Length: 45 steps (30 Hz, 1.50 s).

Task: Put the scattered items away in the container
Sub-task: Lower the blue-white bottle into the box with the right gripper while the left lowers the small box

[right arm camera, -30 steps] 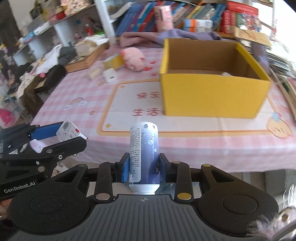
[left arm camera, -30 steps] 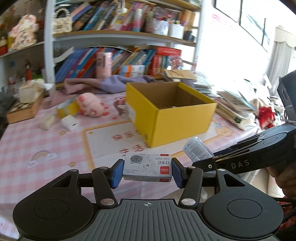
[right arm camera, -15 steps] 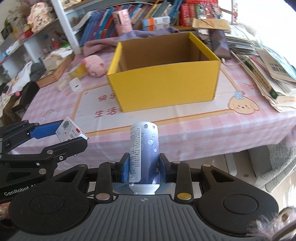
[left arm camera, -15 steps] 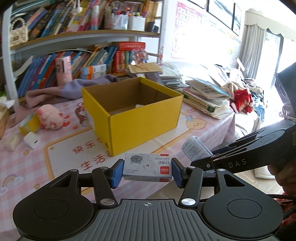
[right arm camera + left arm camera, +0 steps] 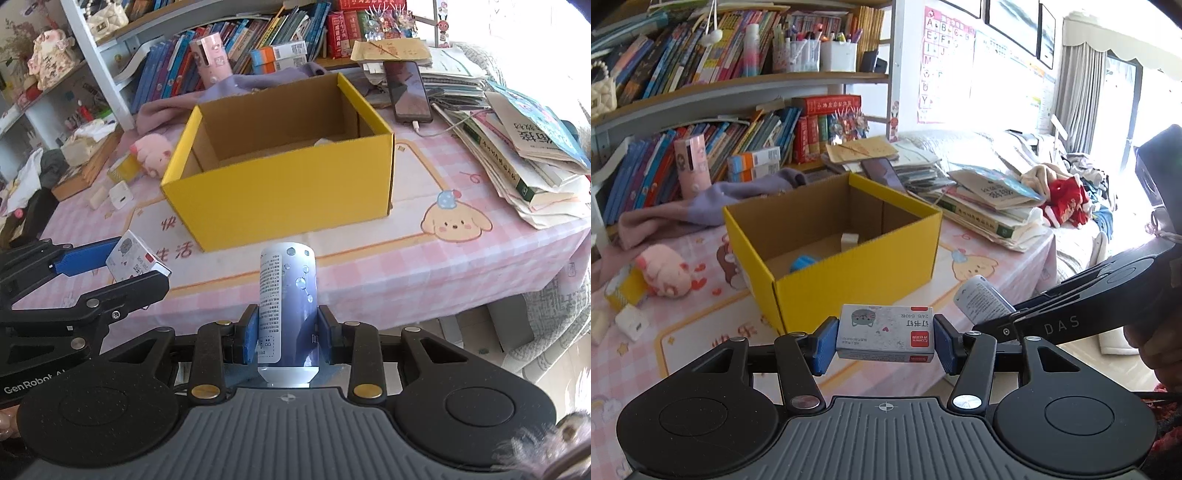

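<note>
My left gripper (image 5: 885, 345) is shut on a small staple box (image 5: 886, 336) with a cat picture, held in the air in front of the table's near edge. My right gripper (image 5: 287, 334) is shut on a blue and white tube (image 5: 287, 295) that stands upright between the pads. The open yellow cardboard box (image 5: 849, 275) stands on the pink checked tablecloth ahead of both grippers; it also shows in the right wrist view (image 5: 284, 192). Inside it lie a blue item (image 5: 802, 263) and a white item (image 5: 849, 242). The staple box also shows in the right wrist view (image 5: 137, 258).
A pink plush pig (image 5: 666, 270), a yellow item (image 5: 622, 291) and a white charger (image 5: 632, 322) lie left of the box. A purple cloth (image 5: 713, 206) lies behind it. Stacked books (image 5: 524, 147) and a phone (image 5: 408, 92) fill the table's right side. Bookshelves stand behind.
Both grippers have swung to the right and risen, so the yellow box's inside now shows. Each still holds its item as before.
</note>
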Motion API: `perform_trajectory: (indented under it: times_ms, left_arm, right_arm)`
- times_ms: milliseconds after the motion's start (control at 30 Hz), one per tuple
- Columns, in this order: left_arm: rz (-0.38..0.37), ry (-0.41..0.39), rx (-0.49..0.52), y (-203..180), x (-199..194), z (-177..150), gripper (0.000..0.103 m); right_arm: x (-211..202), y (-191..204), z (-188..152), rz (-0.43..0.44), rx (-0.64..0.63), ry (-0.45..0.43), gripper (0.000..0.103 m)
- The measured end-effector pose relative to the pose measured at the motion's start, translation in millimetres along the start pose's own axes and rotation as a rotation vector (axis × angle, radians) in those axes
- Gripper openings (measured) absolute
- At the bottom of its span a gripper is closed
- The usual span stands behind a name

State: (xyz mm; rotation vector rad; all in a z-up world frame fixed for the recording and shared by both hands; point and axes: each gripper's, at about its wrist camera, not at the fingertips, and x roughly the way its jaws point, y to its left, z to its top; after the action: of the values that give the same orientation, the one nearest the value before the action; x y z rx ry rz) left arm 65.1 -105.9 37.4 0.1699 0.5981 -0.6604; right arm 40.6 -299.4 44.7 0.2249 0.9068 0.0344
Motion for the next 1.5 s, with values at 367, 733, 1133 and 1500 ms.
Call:
perform_trajectory:
  times_ms: [367, 733, 1133, 1500]
  left_arm:
    - [0.036, -0.076, 0.028, 5, 25, 38, 0.053]
    - [0.133, -0.147, 0.007, 22, 67, 82, 0.053]
    - [0.225, 0.062, 0.023, 34, 154, 89, 0.053]
    - [0.158, 0.205, -0.162, 54, 183, 73, 0.054]
  right_arm:
    - [0, -18, 60, 0.038, -0.031, -0.097, 0.031]
    - [24, -31, 149, 0.112, -0.144, -0.192, 0.031]
    - [132, -41, 190, 0.165, -0.272, -0.013, 0.031]
    - [187, -37, 182, 0.211, -0.422, 0.176, 0.031]
